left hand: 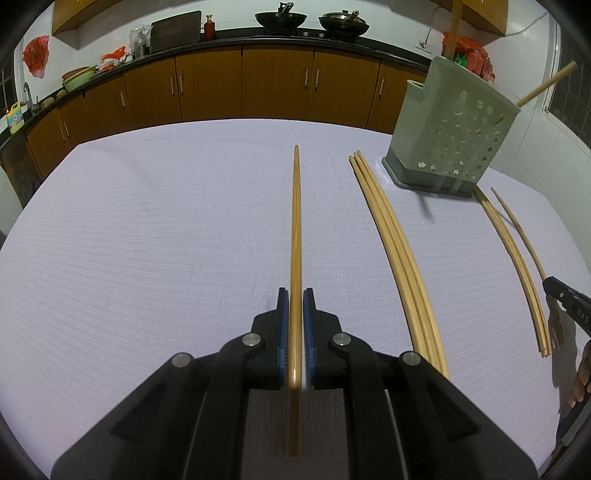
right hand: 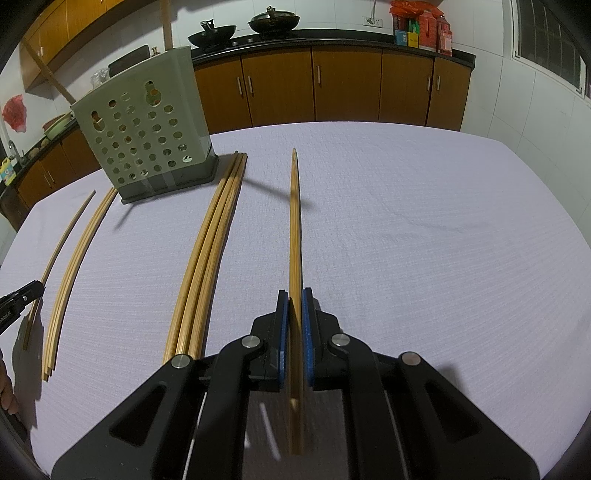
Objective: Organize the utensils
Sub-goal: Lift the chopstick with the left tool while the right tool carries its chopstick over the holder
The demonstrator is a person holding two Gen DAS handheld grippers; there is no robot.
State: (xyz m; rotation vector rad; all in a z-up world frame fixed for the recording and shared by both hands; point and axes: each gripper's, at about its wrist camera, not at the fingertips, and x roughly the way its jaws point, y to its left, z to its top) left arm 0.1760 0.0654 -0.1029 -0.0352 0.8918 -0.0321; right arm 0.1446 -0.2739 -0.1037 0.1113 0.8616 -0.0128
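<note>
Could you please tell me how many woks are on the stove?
2: both sit on the stove at the back, the left-hand wok and the lidded wok beside it. None appears hidden.

Holder (left hand: 454, 122) contents (mostly hidden)

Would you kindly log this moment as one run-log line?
left gripper: shut on left chopstick | right gripper: shut on right chopstick | utensil holder: partly filled | loose chopsticks: lying beside holder
</note>
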